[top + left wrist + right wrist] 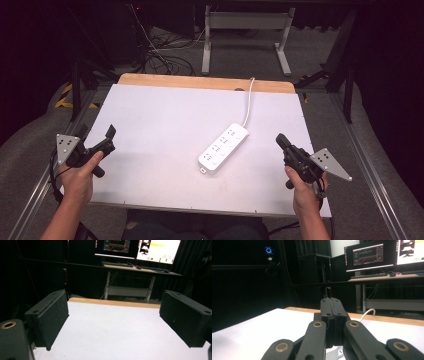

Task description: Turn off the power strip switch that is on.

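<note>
A white power strip [223, 148] lies slanted at the middle of the white table top [165, 120], its white cable [248, 100] running off over the far edge. My left gripper [98, 137] hovers over the table's left edge, jaws wide apart with nothing between them; its black pads [48, 320] frame bare table. At the right edge my right gripper [281, 141] is held shut and empty, its pads [332, 315] pressed together, pointing towards the strip. A bit of the strip [334, 351] peeks out beneath the jaws.
A wooden strip [205, 82] borders the table's far edge. Beyond it stand a desk frame [245, 35] and loose cables [160, 55] on the floor. Monitors [137, 248] glow on a desk past the table. Metal rails [370, 170] run along both sides.
</note>
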A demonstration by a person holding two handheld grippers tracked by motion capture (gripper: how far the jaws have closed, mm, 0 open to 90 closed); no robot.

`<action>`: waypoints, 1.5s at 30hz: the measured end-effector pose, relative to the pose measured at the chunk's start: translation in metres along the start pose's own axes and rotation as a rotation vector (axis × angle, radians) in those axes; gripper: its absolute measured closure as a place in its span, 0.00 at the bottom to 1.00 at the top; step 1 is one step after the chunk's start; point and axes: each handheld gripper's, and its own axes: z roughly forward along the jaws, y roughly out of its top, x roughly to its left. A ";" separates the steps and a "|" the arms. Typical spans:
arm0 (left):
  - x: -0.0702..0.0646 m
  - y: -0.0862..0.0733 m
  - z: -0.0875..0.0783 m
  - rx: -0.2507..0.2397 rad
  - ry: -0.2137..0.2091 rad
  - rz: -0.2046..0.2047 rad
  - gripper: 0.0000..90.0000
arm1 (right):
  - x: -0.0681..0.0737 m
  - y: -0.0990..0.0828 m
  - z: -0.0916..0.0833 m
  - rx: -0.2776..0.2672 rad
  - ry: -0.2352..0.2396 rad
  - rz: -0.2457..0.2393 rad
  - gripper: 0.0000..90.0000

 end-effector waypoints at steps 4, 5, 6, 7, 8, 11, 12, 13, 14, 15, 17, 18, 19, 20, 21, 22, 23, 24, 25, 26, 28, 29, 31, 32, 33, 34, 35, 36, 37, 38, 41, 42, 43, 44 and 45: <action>0.000 0.000 -0.001 0.000 0.002 -0.003 0.10 | 0.002 -0.003 0.003 -0.005 -0.011 -0.011 0.94; 0.001 0.000 -0.001 0.000 0.004 0.001 0.10 | 0.002 -0.002 0.003 -0.008 -0.011 -0.009 0.92; 0.002 0.000 -0.002 -0.001 0.006 0.000 0.10 | 0.001 -0.002 0.004 -0.009 -0.009 -0.012 0.88; 0.002 0.000 -0.002 -0.002 0.006 -0.005 0.10 | 0.001 -0.003 0.004 -0.012 -0.016 -0.014 0.82; 0.003 0.000 -0.003 -0.002 0.009 -0.002 0.10 | 0.001 -0.003 0.004 -0.015 -0.020 -0.012 0.80; 0.003 0.000 -0.003 -0.002 0.011 0.001 0.10 | -0.001 -0.003 0.007 -0.021 -0.046 0.001 0.47; 0.003 0.000 -0.003 -0.002 0.013 -0.002 0.10 | -0.001 -0.003 0.007 -0.021 -0.046 0.001 0.47; 0.003 0.000 -0.003 -0.003 0.013 -0.003 0.10 | -0.001 -0.003 0.009 -0.020 -0.060 0.004 0.37; 0.003 0.000 -0.003 -0.003 0.012 -0.002 0.10 | -0.001 -0.004 0.010 -0.019 -0.077 0.004 0.25; 0.003 0.000 -0.003 -0.003 0.012 -0.001 0.09 | -0.001 -0.004 0.012 -0.007 -0.087 0.004 0.17; 0.003 0.000 -0.003 -0.003 0.012 -0.002 0.09 | 0.001 -0.006 0.014 0.024 -0.099 -0.008 0.04; 0.003 0.000 -0.003 -0.003 0.012 -0.002 0.09 | 0.001 -0.006 0.014 0.024 -0.099 -0.008 0.04; 0.003 0.000 -0.003 -0.002 0.011 -0.002 0.08 | 0.001 -0.006 0.015 0.027 -0.100 -0.012 0.03; 0.003 0.000 -0.003 -0.002 0.011 -0.001 0.08 | 0.002 -0.005 0.015 0.025 -0.101 -0.015 0.03; 0.003 0.000 -0.003 -0.003 0.011 -0.002 0.08 | 0.002 -0.005 0.015 0.026 -0.101 -0.021 0.03; 0.003 0.000 -0.003 -0.003 0.010 -0.002 0.08 | 0.002 -0.005 0.015 0.028 -0.099 -0.021 0.03; 0.003 0.000 -0.003 -0.003 0.010 -0.002 0.08 | 0.002 -0.006 0.015 0.029 -0.097 -0.024 0.03; 0.003 0.000 -0.003 -0.002 0.009 -0.002 0.08 | 0.002 -0.006 0.015 0.030 -0.097 -0.025 0.03; 0.003 0.000 -0.003 -0.002 0.009 -0.001 0.08 | 0.002 -0.006 0.015 0.030 -0.098 -0.026 0.03; 0.002 0.000 -0.003 -0.002 0.008 -0.001 0.08 | 0.002 -0.006 0.014 0.030 -0.099 -0.028 0.03; 0.002 0.000 -0.002 -0.003 0.006 -0.004 0.08 | 0.002 -0.006 0.014 0.031 -0.098 -0.024 0.03; 0.002 0.000 -0.002 -0.003 0.006 -0.004 0.08 | 0.002 -0.006 0.014 0.032 -0.100 -0.027 0.03; 0.002 0.000 -0.002 -0.003 0.005 -0.003 0.08 | 0.002 -0.005 0.013 0.030 -0.101 -0.032 0.03; 0.002 0.000 -0.002 -0.002 0.005 -0.003 0.08 | 0.002 -0.005 0.013 0.029 -0.103 -0.028 0.03; 0.002 0.000 -0.003 -0.002 0.006 -0.004 0.08 | 0.002 -0.005 0.013 0.029 -0.104 -0.028 0.03; 0.002 0.000 -0.003 -0.002 0.006 0.000 0.08 | 0.002 -0.005 0.012 0.028 -0.104 -0.028 0.03; 0.002 0.000 -0.003 -0.002 0.006 -0.001 0.08 | 0.002 -0.005 0.012 0.030 -0.103 -0.027 0.03; 0.002 0.000 -0.003 -0.002 0.006 -0.001 0.08 | 0.002 -0.005 0.012 0.031 -0.102 -0.028 0.04; 0.002 0.000 -0.004 -0.003 0.005 -0.006 0.08 | 0.002 -0.005 0.012 0.035 -0.104 -0.034 0.04; 0.002 0.000 -0.004 -0.004 0.007 -0.004 0.08 | 0.002 -0.005 0.012 0.036 -0.104 -0.037 0.04; 0.001 0.001 -0.007 -0.006 0.006 0.003 0.08 | 0.003 -0.006 0.012 0.045 -0.106 -0.036 0.04; 0.001 0.001 -0.009 -0.008 0.005 0.003 0.09 | 0.004 -0.006 0.012 0.044 -0.107 -0.033 0.04; 0.001 0.001 -0.012 -0.010 0.005 0.003 0.08 | 0.003 -0.006 0.013 0.049 -0.109 -0.035 0.04; 0.001 0.001 -0.014 -0.010 0.005 0.002 0.09 | 0.003 -0.006 0.014 0.055 -0.111 -0.033 0.04; 0.002 0.001 -0.017 -0.011 0.007 0.001 0.09 | 0.002 -0.007 0.015 0.056 -0.113 -0.030 0.04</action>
